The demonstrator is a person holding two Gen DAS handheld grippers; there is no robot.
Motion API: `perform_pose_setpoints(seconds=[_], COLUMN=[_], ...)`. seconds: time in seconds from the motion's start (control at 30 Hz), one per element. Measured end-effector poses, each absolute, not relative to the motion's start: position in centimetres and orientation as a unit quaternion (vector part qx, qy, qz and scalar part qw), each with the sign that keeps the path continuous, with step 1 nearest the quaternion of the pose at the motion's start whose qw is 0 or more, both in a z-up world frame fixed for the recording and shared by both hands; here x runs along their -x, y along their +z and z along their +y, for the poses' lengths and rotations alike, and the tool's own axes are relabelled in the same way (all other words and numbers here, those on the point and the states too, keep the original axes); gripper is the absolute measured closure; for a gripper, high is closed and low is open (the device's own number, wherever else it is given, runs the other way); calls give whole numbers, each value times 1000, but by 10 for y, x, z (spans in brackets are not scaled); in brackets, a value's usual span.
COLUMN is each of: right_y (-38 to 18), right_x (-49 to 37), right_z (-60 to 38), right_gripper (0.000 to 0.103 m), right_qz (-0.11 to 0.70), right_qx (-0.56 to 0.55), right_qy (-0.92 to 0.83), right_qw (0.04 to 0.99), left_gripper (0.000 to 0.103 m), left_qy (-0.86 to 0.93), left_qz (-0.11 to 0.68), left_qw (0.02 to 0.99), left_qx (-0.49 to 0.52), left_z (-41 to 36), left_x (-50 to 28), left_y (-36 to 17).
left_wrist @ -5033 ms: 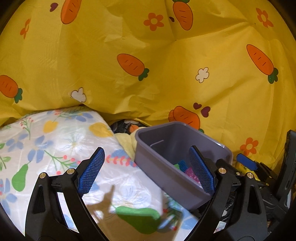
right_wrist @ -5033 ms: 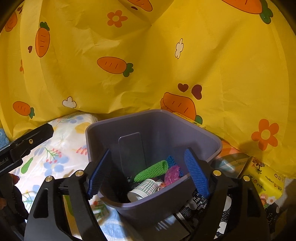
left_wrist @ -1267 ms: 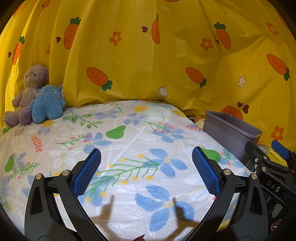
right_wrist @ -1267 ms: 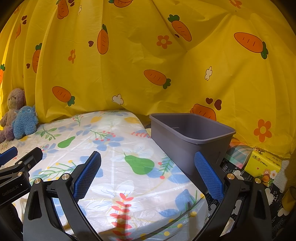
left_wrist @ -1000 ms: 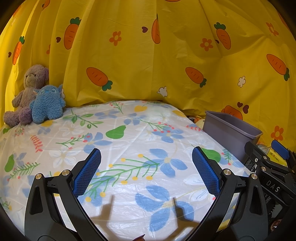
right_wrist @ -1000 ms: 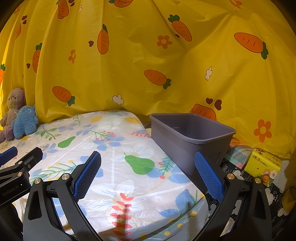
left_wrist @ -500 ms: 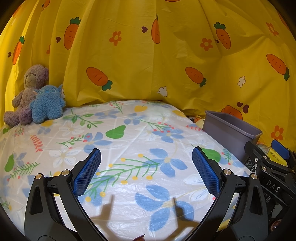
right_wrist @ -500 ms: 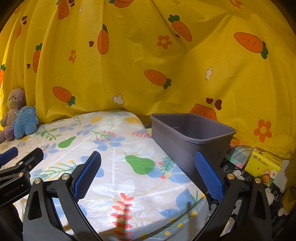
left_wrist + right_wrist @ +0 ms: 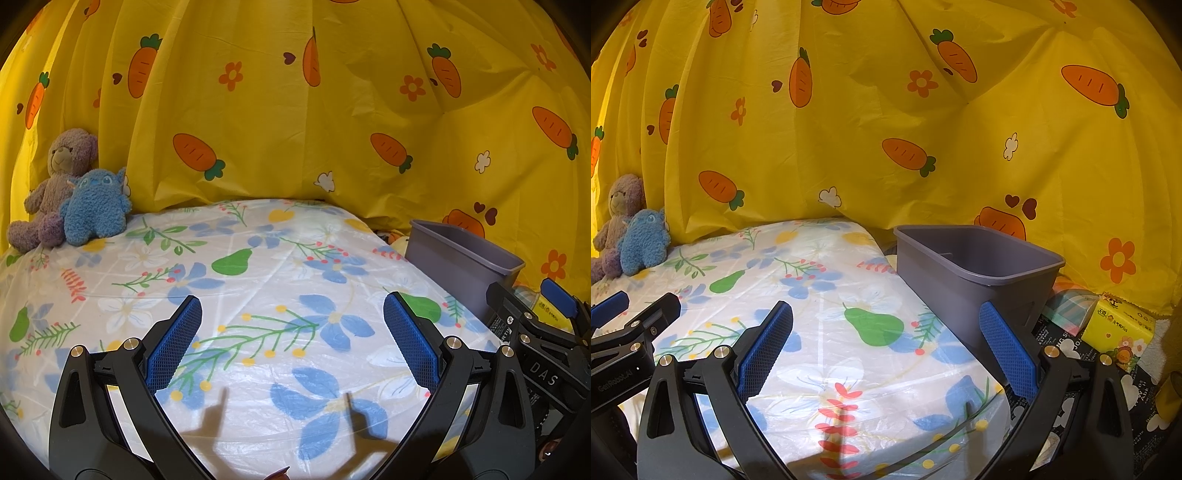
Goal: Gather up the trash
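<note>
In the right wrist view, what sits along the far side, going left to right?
Purple teddy bear → blue plush toy → grey bin → yellow tissue pack.

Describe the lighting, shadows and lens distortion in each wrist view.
Left wrist view: warm light from behind casts two sharp finger shadows on the glossy floral sheet; fisheye bulges it. Right wrist view: one thin shadow on the sheet, bin evenly lit, dark corners, curtain bowed.
</note>
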State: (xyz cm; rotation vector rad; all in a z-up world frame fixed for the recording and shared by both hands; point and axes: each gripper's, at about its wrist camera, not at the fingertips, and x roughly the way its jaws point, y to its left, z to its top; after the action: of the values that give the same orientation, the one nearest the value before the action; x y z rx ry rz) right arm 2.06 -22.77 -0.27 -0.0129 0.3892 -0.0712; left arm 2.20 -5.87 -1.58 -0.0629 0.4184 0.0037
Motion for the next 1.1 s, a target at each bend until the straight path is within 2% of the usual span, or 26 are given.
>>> perform_pose_setpoints(seconds=[1.1], right_y=[-3], right_x=[-19], right_z=[-224], right_gripper=[6], right_qz=[192], right_qx=[5], right_qy=[-37], right_qw=[981], left_gripper=[6], left_qy=[3], left_qz=[207], left_qw=[978], left_qx=[33], left_z=[-55], left_x=[-22], left_y=[-16])
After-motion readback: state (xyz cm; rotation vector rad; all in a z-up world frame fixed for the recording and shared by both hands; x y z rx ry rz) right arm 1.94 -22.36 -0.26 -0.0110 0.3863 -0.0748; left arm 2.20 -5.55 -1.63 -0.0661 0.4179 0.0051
